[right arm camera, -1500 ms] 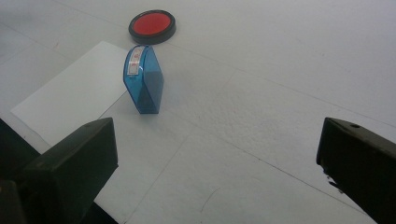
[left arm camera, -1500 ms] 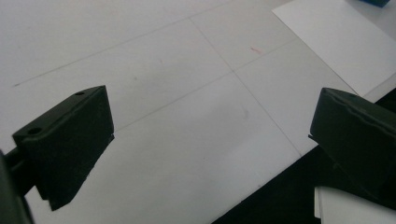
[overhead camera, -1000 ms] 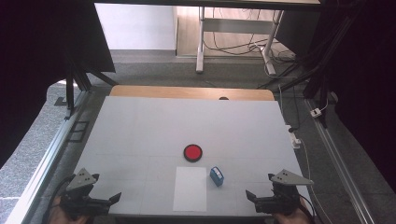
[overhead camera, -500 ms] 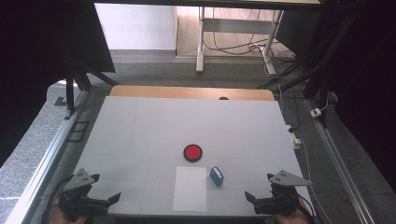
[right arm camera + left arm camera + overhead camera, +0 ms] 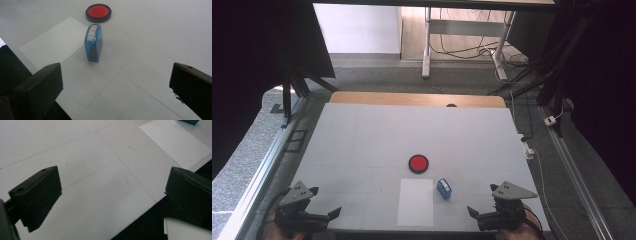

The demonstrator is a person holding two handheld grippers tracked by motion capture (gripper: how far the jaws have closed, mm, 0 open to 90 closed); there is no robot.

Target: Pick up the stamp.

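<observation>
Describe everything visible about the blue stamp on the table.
The blue stamp is a small block that looks like translucent blue plastic, with a rounded top and a flat base. A pale label strip with reddish marks runs over its top and down one narrow side. It stands upright on the white table, just off the right edge of the white sheet of paper, apart from it, with the red ink pad beyond it. Nothing grips it; the right gripper faces it with jaws wide open.
</observation>
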